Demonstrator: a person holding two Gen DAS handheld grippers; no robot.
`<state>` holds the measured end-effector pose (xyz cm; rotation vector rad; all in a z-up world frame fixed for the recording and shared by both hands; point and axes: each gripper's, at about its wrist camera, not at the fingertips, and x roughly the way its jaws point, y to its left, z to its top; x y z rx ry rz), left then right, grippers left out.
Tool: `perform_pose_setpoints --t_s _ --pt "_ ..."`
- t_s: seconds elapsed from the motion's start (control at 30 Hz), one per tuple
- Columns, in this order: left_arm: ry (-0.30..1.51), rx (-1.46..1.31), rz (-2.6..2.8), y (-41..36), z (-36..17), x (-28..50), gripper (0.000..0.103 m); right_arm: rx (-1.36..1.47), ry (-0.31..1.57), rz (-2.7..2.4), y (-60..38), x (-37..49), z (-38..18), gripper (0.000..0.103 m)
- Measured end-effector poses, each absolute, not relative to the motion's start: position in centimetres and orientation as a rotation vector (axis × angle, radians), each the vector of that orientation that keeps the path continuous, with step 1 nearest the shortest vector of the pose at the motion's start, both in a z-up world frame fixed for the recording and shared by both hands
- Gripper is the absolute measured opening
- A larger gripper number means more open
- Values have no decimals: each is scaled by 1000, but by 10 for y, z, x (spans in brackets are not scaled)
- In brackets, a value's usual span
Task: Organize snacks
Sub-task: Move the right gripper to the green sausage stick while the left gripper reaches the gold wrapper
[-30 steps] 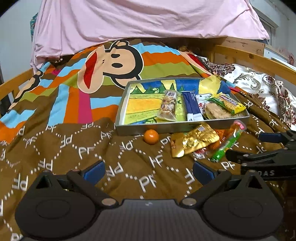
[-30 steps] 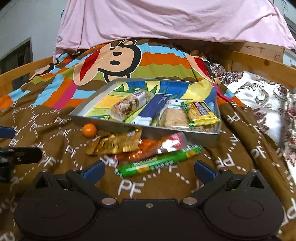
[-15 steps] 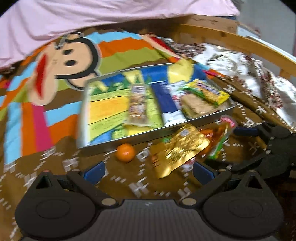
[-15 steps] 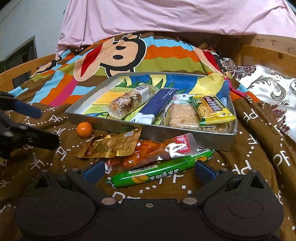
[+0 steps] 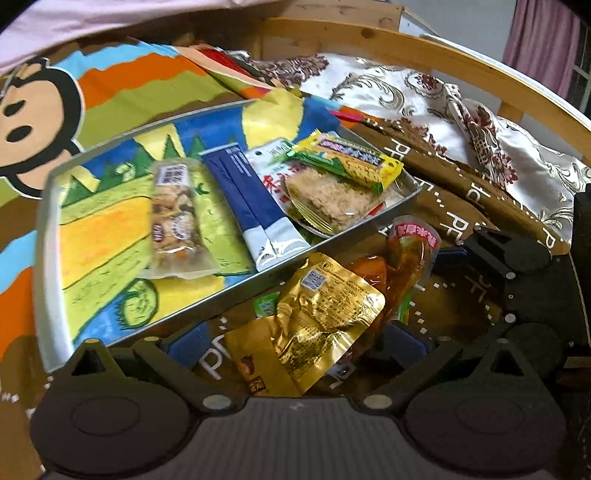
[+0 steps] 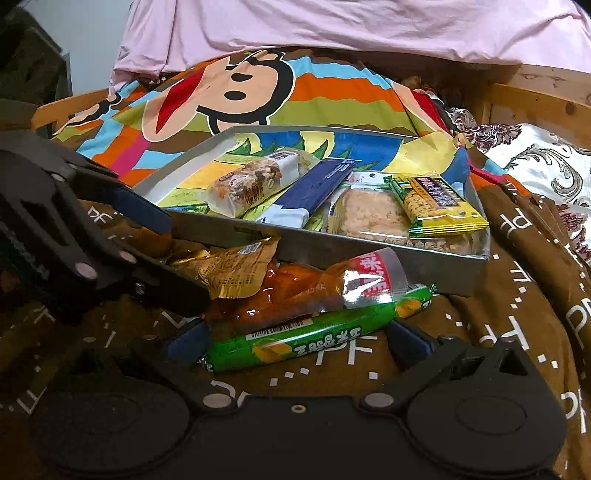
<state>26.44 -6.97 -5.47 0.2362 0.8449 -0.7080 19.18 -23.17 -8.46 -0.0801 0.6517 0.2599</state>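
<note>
Landmark: the tray [image 5: 236, 295] [image 6: 369, 254] is lying on the brown blanket [image 5: 454, 225] [image 6: 517, 314], and every place below is given from it.
Left claw [image 5: 295, 343] [image 6: 162, 258]: it is sitting spread just in front of the tray's near wall, its blue pads on either side of the gold pouch without closing on it. In the right wrist view one finger [image 6: 144, 214] is reaching along the near wall and the other is lying under the pouch's end.
Right claw [image 6: 295, 343]: it is hovering spread in front of the tray, its fingers flanking the green stick without gripping it. The left wrist view is showing only its black body at the right edge.
Gold pouch [image 5: 314, 321] [image 6: 229, 269]: it is lying crumpled on the blanket against the tray's near wall, overlapping the orange pack.
Orange pack [image 5: 406, 258] [image 6: 303, 291]: it is resting in front of the tray, partly over the green stick.
Green stick [image 6: 314, 332]: it is lying lengthwise in front of the tray, farthest out from it.
Inside the tray: a nut bar [image 5: 173, 221] [image 6: 255, 184] is lying toward the left, a blue sachet [image 5: 247, 195] [image 6: 317, 184] beside it, then a cracker pack [image 5: 332, 199] [image 6: 369, 214] with a yellow bar [image 5: 351, 158] [image 6: 436, 203] leaning across it at the right end.
Behind the tray: a monkey print [image 5: 33, 122] [image 6: 236, 88] is showing on the striped cover, with pink cloth [image 6: 351, 22] beyond.
</note>
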Motion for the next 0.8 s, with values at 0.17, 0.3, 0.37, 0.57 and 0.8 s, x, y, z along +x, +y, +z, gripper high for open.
perform_pose_setpoints --t_s 0.17,0.3,0.37,0.57,0.8 --pt "878 205 -733 -71 -64 276 102 -94 647 253 -230 193 -88 102" --pt "906 191 -748 -73 -69 282 101 -92 643 252 -230 192 -88 102" --pt "910 182 -745 -73 -68 283 99 -88 642 250 -231 191 -88 102" --pt "945 156 -721 -72 -65 280 98 -94 645 231 -233 188 -84 100" --pt "993 78 -637 -66 -63 266 98 -90 653 220 -243 177 -78 100"
